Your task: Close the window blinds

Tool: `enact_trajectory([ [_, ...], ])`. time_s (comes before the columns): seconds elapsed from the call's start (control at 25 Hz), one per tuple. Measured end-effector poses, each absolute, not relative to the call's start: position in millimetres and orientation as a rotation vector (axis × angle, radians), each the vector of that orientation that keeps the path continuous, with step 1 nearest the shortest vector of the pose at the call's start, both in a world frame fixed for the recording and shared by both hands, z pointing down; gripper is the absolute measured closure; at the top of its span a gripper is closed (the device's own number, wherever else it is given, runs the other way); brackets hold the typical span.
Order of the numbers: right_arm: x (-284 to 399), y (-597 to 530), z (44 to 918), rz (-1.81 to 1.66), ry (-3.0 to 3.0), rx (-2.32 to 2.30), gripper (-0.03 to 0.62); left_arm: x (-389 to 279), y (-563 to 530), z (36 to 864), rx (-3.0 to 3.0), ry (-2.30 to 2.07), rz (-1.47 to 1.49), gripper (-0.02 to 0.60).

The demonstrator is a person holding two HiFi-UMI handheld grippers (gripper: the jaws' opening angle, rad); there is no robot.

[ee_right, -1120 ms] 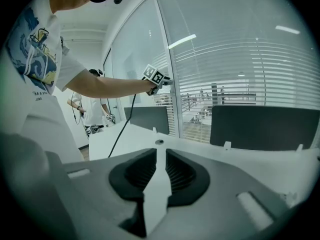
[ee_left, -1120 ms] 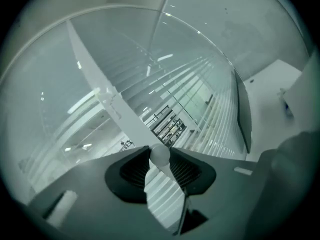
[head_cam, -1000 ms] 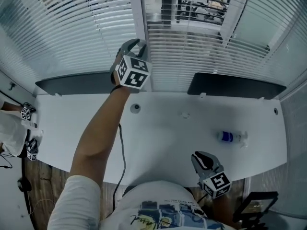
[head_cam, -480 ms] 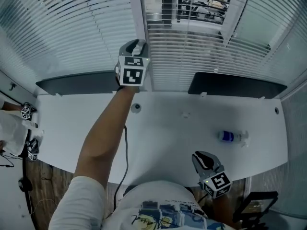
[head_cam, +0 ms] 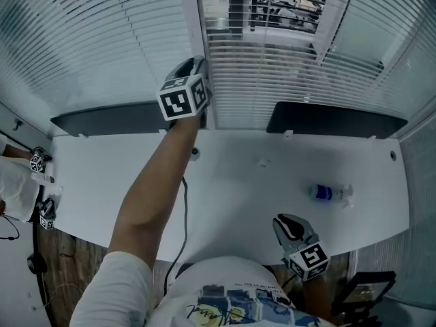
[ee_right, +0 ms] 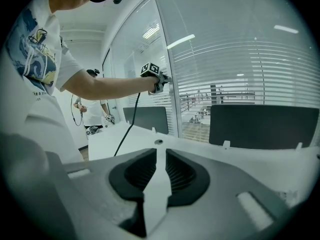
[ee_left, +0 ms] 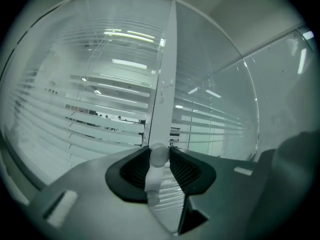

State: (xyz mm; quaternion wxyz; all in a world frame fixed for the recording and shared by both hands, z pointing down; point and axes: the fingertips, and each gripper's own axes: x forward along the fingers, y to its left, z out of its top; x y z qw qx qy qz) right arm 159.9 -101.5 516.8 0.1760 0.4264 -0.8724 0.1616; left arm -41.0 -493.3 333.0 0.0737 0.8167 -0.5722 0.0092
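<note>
Plainly the left gripper [head_cam: 193,65] pinches the slim white plastic tilt wand [ee_left: 154,179], upright between its jaws, against the white slatted window blinds [head_cam: 116,39]. The right gripper [head_cam: 289,227] hangs well apart, slightly spread and empty.

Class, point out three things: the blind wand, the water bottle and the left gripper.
blind wand [ee_left: 159,155], left gripper view, its round end between the fingers.
water bottle [head_cam: 329,194], head view, the middle of its body.
left gripper [head_cam: 196,63], head view, midway between its fingertips.
</note>
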Motion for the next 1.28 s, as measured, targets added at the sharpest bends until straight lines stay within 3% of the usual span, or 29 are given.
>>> enact_trajectory([
  [0.2, 163, -101, 517, 0.456, -2.461, 1.22, 0.548, -42, -494, 335, 2.452, -1.717, 0.007, 0.453],
  [0.4, 166, -101, 516, 0.453, -2.455, 1.223, 0.548, -39, -490, 334, 2.593, -1.768, 0.217, 0.449],
  [1.0, 163, -96, 513, 0.454, -2.465, 1.218, 0.548, -24, -485, 344, 2.959, -1.983, 1.7, 0.449],
  [1.28, 165, -96, 514, 0.46, -2.461, 1.219, 0.548, -24, -491, 348, 2.946, -1.923, 2.001, 0.448],
])
